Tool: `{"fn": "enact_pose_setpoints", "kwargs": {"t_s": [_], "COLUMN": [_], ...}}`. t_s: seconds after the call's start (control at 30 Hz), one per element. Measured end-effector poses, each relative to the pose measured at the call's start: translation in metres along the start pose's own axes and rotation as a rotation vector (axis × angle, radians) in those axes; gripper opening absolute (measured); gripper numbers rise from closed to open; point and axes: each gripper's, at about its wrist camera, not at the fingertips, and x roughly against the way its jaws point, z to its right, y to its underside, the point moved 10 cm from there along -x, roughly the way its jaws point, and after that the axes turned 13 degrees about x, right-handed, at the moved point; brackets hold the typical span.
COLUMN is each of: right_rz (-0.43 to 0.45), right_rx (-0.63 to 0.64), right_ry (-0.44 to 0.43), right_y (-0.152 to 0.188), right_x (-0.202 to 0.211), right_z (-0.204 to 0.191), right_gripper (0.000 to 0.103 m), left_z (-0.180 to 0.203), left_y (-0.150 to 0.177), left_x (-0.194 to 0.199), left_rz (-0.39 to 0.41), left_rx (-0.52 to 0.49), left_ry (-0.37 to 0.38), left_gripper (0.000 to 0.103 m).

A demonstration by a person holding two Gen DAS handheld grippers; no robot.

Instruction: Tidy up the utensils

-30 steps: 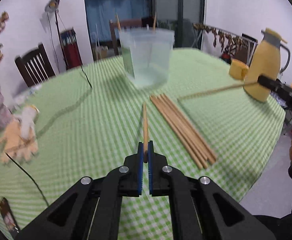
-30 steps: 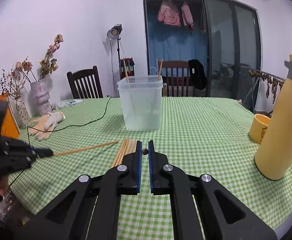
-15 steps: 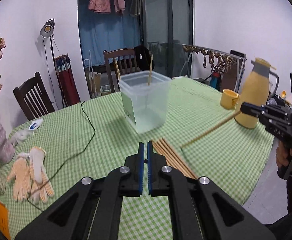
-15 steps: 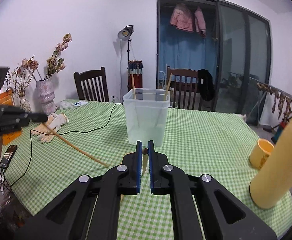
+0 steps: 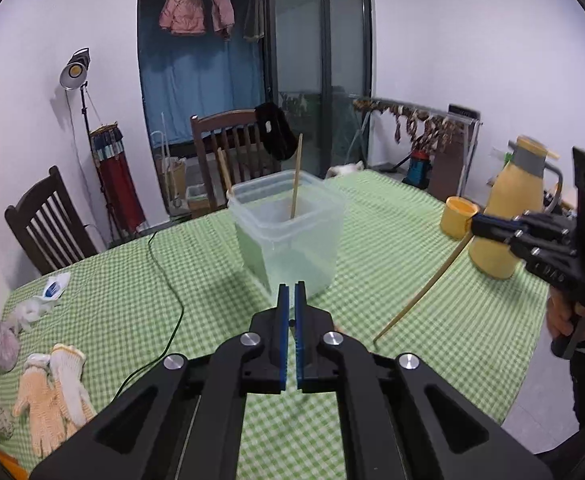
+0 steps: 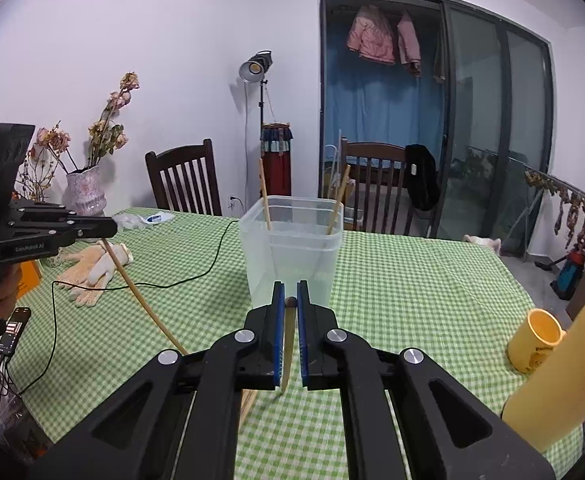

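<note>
Both hand-held tools are raised above the green checked table (image 6: 412, 280), each carrying one chopstick. The left gripper (image 5: 291, 300) is pinched narrow on a chopstick (image 6: 144, 300) whose end shows only as a small dark dot between its blue pads in its own view; the right wrist view shows that stick hanging steeply from the tool, lower end toward the cloth. The right gripper (image 6: 291, 300) is likewise closed narrow on a second chopstick (image 5: 420, 292), its butt end visible between the pads and its shaft slanting down to the table. A second ago both sticks lay nearly level at table height beside the loose bundle; half a second ago they were already tilting; now both are lifted and swung steeply tip-down, and the cameras have risen to face the clear plastic container (image 5: 288, 232). Two chopsticks already stand inside it, leaning on the rim. The change suggests that pick-up is complete and transport under way: the likely next step is to bring each tip over the container mouth and let go. More chopsticks (image 6: 248, 404) remain on the cloth, just visible below the right tool, so the sorting appears only partly done.
</note>
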Motion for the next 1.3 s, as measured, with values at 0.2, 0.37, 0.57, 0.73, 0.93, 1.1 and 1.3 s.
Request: {"fn": "enact_pose_setpoints", "kwargs": {"t_s": [0.2,0.37,0.57,0.73,0.93,1.1,1.3], "right_rz": [0.023,0.076,0.106,0.101,0.079,0.053,0.070], "right_rx": [0.051,0.074,0.081,0.060,0.058,0.040,-0.012], "right_ry": [0.025,0.035,0.062,0.071,0.077,0.078,0.069], "right_y": [-0.037,-0.076,-0.097,-0.093,-0.059,-0.029,-0.013], "right_x": [-0.011,-0.010,-0.013,-0.018,-0.007,0.008,0.027], "right_z": [0.012,0.027,0.046,0.055,0.053,0.046,0.037], "right_gripper": [0.006,0.006,0.006,0.006,0.006,0.006,0.006], "left_z": [0.010,0.010,-0.003,-0.022,-0.043,-0.054,-0.059], "left_y": [-0.049,-0.088,-0.055,-0.006,0.112,0.212,0.301], "left_x": [0.014,0.025,-0.012,-0.029,-0.021,0.003,0.005], "left_rz": [0.085,0.155,0.018,-0.097,-0.221,-0.350,-0.508], "left_rx": [-0.033,-0.023,-0.033,-0.014,-0.086,-0.028,-0.048], "left_ry": [0.048,0.059,0.028,-0.003,-0.040,0.016,-0.055], "left_gripper": [0.000,0.000,0.000,0.064,0.070,0.070,0.051]}}
